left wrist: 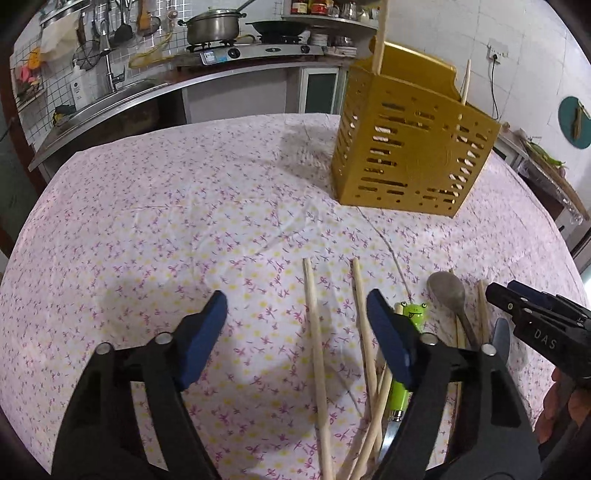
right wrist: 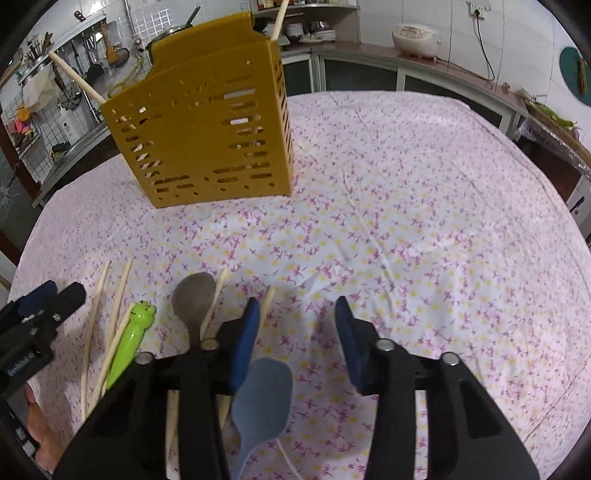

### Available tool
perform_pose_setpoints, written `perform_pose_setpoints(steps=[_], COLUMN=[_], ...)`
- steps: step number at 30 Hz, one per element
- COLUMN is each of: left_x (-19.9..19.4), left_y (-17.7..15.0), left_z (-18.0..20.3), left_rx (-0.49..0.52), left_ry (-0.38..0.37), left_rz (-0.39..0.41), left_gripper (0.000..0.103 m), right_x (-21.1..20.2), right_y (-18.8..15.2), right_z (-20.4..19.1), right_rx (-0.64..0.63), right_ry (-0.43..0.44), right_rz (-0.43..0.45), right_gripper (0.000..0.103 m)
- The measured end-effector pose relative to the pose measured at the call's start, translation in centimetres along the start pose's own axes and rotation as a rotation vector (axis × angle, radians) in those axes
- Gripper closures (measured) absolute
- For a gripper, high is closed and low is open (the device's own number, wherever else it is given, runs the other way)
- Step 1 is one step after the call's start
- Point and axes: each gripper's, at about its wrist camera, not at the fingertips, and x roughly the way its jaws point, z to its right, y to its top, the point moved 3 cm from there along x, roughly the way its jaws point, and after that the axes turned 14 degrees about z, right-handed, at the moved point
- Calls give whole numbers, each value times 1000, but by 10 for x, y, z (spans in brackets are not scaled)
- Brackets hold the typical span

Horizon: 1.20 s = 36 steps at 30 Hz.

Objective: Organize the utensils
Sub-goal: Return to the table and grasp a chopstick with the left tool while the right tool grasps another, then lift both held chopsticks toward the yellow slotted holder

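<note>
A yellow slotted utensil holder (left wrist: 413, 147) stands on the floral tablecloth with chopsticks (left wrist: 380, 37) sticking out of it; it also shows in the right wrist view (right wrist: 207, 136). Loose wooden chopsticks (left wrist: 317, 350), a green frog-handled knife (left wrist: 413, 314), a grey spoon (left wrist: 448, 295) and a blue spoon (right wrist: 264, 395) lie on the cloth near me. My left gripper (left wrist: 297, 306) is open and empty above the chopsticks. My right gripper (right wrist: 295, 314) is open and empty, hovering over the blue spoon. The right gripper also shows at the left wrist view's right edge (left wrist: 517, 295).
The table (right wrist: 424, 221) is covered by a pink floral cloth. Behind it is a kitchen counter with a sink (left wrist: 110, 96), a stove with a pot (left wrist: 212, 27) and a rice cooker (right wrist: 415, 37). The table edge runs along the far side.
</note>
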Motion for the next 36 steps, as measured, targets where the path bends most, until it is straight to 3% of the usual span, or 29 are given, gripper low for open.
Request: perform_pose_setpoints(steps=[2, 6, 11, 15, 18, 20, 25, 31, 36], left_x=[4, 15, 28, 31, 32, 34, 34, 28, 18], left_y=[-1, -3, -9, -8, -8, -7, -4, 1, 5], left_z=[2, 0, 0, 2, 1, 0, -5, -11, -9], left_rx=[7, -12, -12, -1, 5, -1, -31, -76, -85], left_ry=[-9, -23, -7, 2, 10, 10, -22, -40, -54], left_rz=[-15, -55, -106, -106, -108, -111, -121, -109, -86], left_gripper=[44, 53, 63, 66, 75, 81, 96, 103, 103], right_x=[2, 5, 9, 13, 15, 15, 12, 2, -7], right_y=[-1, -2, -4, -6, -5, -4, -3, 4, 11], right_z=[-2, -6, -14, -20, -22, -22, -17, -13, -6], right_rx=[0, 7, 7, -13, -14, -9, 18, 39, 51], right_ry=[6, 3, 9, -9, -15, -12, 20, 47, 71], right_rz=[-10, -24, -47, -47, -50, -50, -45, -10, 27], right_gripper=[71, 76, 77, 77, 78, 88, 93, 94, 95])
